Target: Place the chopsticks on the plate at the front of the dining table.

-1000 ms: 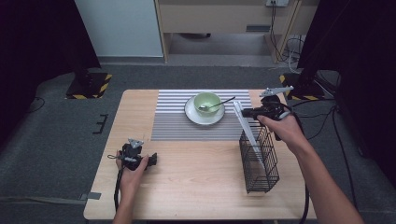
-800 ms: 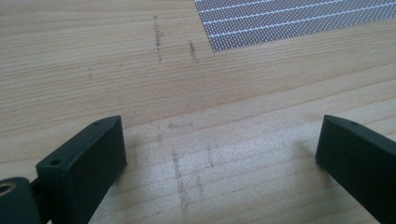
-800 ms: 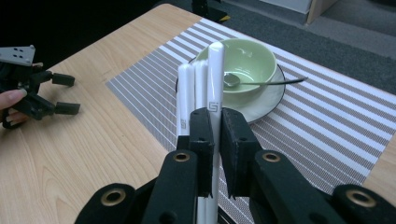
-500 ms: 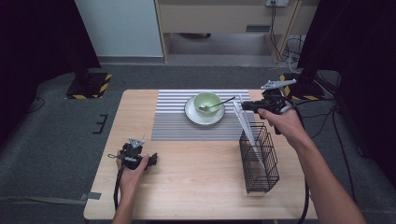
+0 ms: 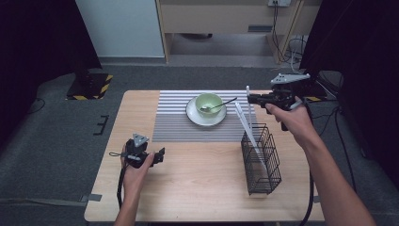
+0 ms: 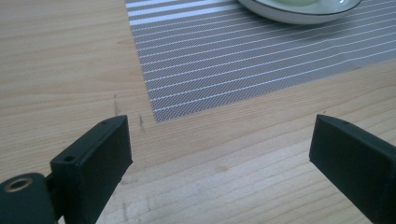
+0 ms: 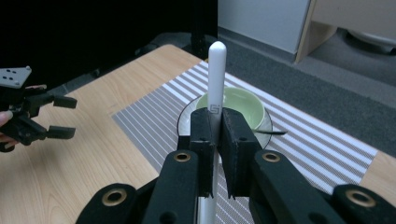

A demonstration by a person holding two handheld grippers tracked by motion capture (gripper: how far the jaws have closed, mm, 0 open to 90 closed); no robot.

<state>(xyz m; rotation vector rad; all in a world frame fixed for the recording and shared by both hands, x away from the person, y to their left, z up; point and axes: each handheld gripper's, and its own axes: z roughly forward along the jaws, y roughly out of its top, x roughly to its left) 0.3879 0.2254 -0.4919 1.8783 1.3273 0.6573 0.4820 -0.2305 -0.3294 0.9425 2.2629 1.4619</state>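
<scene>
Over the wire basket point(image 5: 261, 160) at right, my right gripper point(image 7: 215, 135) clamps the white utensil handle point(image 7: 216, 84) near its top, lifting clear. Left gripper point(image 6: 219, 154) idles gaping, near the mat point(image 6: 243, 60).

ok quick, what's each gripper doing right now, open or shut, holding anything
Left gripper: open, holding nothing, low over the wooden table.
Right gripper: shut on a white utensil handle, lower end in the black wire rack.

A green bowl point(image 5: 209, 101) sits on a white plate point(image 5: 205, 117) with a dark spoon point(image 5: 219, 105) resting in it. The plate stands on a grey striped placemat point(image 5: 179, 123) on the wooden table point(image 5: 197, 188).
</scene>
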